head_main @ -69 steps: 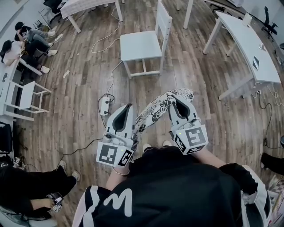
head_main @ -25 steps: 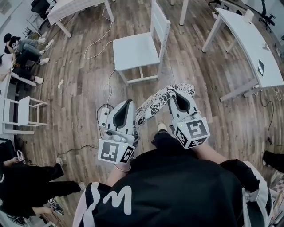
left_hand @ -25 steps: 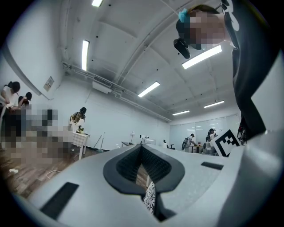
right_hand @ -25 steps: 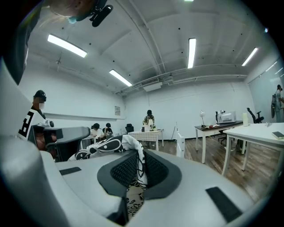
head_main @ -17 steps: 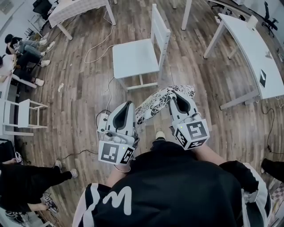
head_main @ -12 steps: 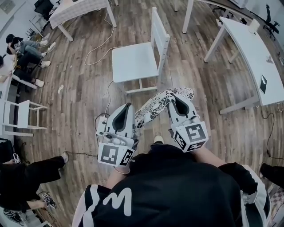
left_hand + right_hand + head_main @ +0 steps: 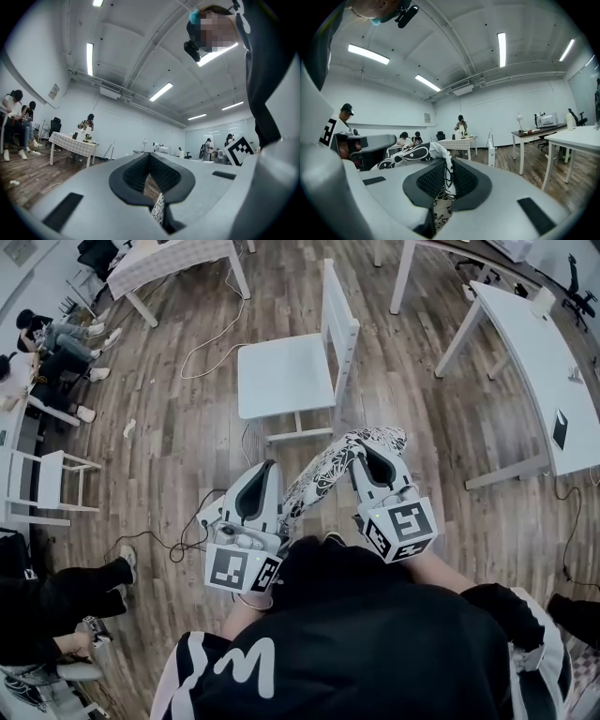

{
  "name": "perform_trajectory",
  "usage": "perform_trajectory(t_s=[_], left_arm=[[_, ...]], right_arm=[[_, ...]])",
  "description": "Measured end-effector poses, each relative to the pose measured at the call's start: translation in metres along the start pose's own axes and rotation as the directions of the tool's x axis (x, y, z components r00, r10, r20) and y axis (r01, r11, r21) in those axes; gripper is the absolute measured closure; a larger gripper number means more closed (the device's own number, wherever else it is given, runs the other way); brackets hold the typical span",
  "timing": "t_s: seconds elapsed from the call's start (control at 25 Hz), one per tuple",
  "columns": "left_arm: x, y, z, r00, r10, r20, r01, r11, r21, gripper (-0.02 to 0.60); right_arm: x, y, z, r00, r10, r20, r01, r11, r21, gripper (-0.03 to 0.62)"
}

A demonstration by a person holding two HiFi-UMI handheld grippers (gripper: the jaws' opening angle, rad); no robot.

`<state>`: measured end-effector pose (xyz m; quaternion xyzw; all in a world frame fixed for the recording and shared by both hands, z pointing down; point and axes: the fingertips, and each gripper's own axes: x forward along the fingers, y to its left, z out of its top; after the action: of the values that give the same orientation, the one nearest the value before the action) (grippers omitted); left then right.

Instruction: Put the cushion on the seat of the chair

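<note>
A white "M"-like mark (image 7: pixel 248 664) was noted on the person's black top (image 7: pixel 375 634), camera-side of the chair (image 7: pixel 281 376); nothing else was legible.

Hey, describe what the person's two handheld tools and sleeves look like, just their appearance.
The left tool and the right tool both have smooth pale grey plastic shells, with black ribbed pads lining a teardrop-shaped opening. Each carries a white cube with black square markers at its rear. The person wears a black long-sleeved top with white lettering.
</note>
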<state>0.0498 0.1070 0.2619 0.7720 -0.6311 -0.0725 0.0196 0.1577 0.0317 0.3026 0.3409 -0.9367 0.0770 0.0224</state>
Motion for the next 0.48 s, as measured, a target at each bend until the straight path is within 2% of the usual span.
perform_trajectory(t_s=[0.16, 0.48], left_arm=[[0.003, -0.008, -0.001, 1.0, -0.019, -0.01, 0.02, 1.0, 0.008, 0.578], [0.005, 0.0, -0.009, 1.0, -0.001, -0.031, 0.001, 1.0, -0.004, 0.578]], right_arm=[[-0.005, -0.007, -0.004, 1.0, -0.012, -0.003, 0.012, 1.0, 0.022, 0.562], [0.007, -0.006, -0.01, 1.0, 0.013, -0.018, -0.012, 0.999, 0.042, 0.562]])
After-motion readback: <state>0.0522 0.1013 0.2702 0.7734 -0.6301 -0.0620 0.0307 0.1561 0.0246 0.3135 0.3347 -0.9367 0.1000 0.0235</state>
